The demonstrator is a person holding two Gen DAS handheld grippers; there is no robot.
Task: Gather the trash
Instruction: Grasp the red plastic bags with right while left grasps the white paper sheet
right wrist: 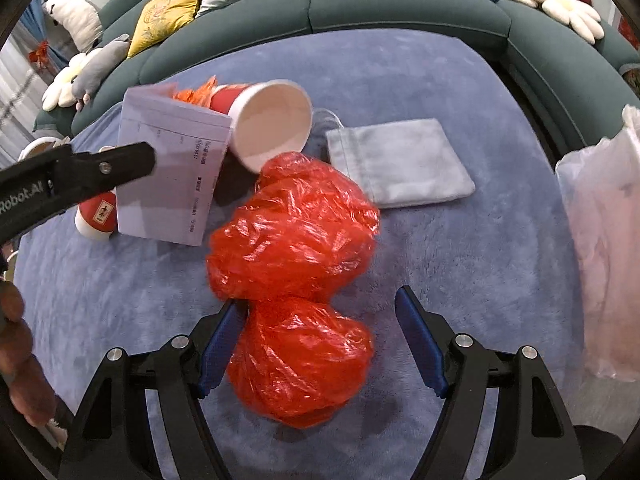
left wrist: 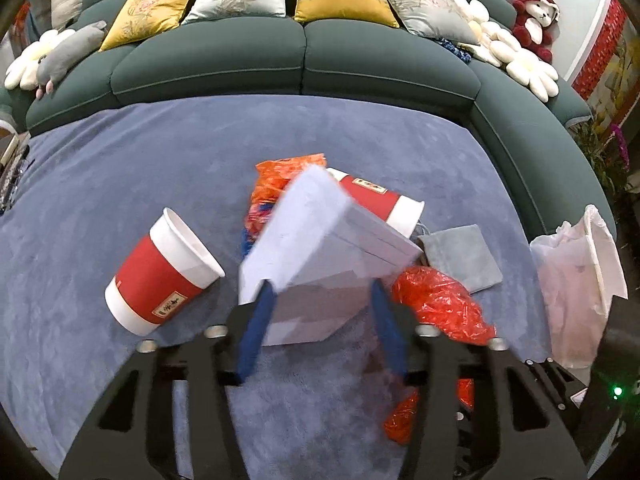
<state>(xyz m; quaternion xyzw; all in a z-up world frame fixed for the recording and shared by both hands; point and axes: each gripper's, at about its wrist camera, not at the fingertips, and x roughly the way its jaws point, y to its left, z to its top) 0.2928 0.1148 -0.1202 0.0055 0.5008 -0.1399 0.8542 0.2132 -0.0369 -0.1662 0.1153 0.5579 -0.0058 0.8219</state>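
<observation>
Right wrist view: right tool point(right wrist: 320, 336) open, straddling red bag point(right wrist: 294, 280) on rug, long axis near-far. Left tool point(left wrist: 320, 300) open around paper point(left wrist: 316, 240); white bag point(right wrist: 604, 248) far right.

Left wrist: close above the blue tabletop point(left wrist: 120, 160), facing the sofa point(left wrist: 304, 60).
Right wrist: nearer, lower, facing likewise.
Shared: folded paper point(left wrist: 320, 240), red bag point(right wrist: 296, 224), grey cloth point(right wrist: 400, 160).
</observation>
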